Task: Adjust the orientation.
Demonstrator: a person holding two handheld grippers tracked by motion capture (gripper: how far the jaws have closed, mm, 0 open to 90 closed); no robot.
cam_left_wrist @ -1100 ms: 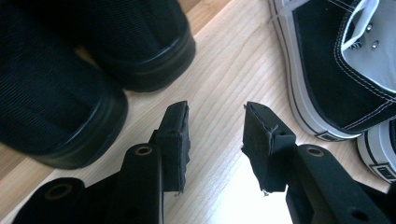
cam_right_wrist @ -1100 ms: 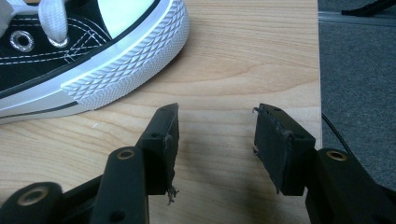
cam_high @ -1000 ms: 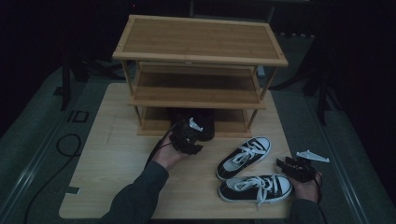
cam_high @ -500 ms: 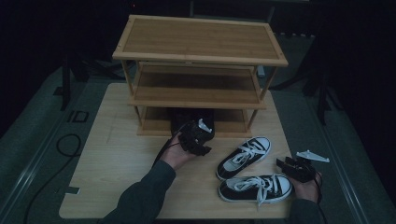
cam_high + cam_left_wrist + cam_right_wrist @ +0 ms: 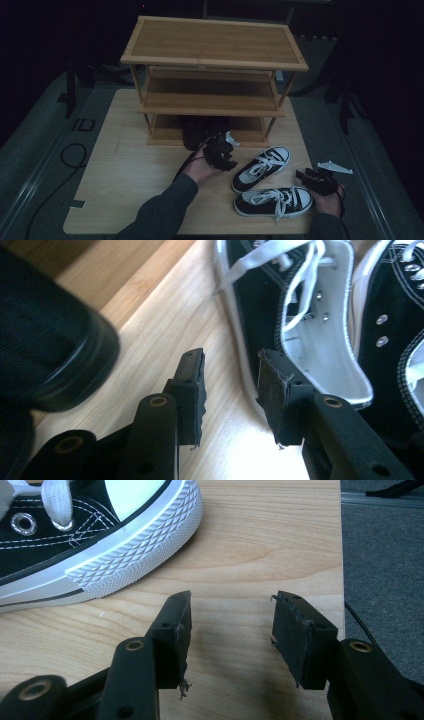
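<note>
High view shows your left gripper (image 5: 224,150) by the rack (image 5: 212,60), jaws apart and empty, aimed toward the sneakers (image 5: 267,182) on the worktop (image 5: 115,165); your right gripper (image 5: 312,180) waits, jaws apart.

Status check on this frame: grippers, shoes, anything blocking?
Left gripper open, empty, beside far sneaker. Right gripper open, empty, by near sneaker's toe. Dark shoe sits on rack's bottom shelf.

Rack (image 5: 215,55) stands behind on the table (image 5: 125,175); two sneakers (image 5: 261,162) before it.
</note>
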